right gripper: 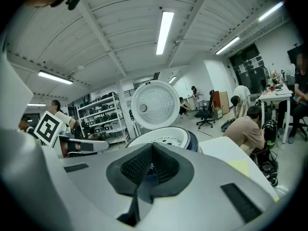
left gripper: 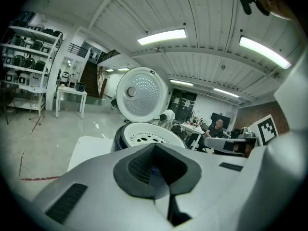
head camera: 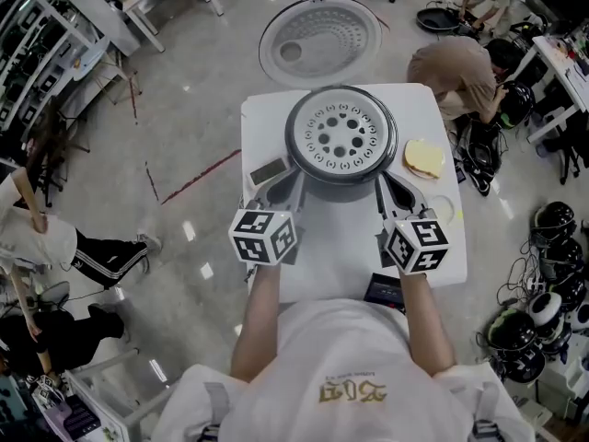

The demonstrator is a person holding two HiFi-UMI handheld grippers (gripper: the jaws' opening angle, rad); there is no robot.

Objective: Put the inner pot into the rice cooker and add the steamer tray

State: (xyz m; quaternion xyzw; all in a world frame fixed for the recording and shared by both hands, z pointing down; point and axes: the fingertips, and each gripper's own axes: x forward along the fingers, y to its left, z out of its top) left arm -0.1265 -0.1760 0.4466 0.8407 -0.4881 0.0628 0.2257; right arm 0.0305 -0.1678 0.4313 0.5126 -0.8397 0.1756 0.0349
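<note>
My left tongs (head camera: 287,182) and right tongs (head camera: 385,184), both shut on nothing, flank the rice cooker (head camera: 340,190), with the steamer tray (head camera: 342,138) centred just beyond, equally near each.

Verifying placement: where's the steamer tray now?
Head view, centre: the steamer tray sits in the top of the open cooker on the table, with a yellow object to its right.

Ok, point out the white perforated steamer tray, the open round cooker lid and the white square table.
White perforated steamer tray (head camera: 322,155): head view, flat face between its holes.
Open round cooker lid (head camera: 320,40): head view, dimpled inner face.
White square table (head camera: 340,247): head view, bare top near the front edge.
</note>
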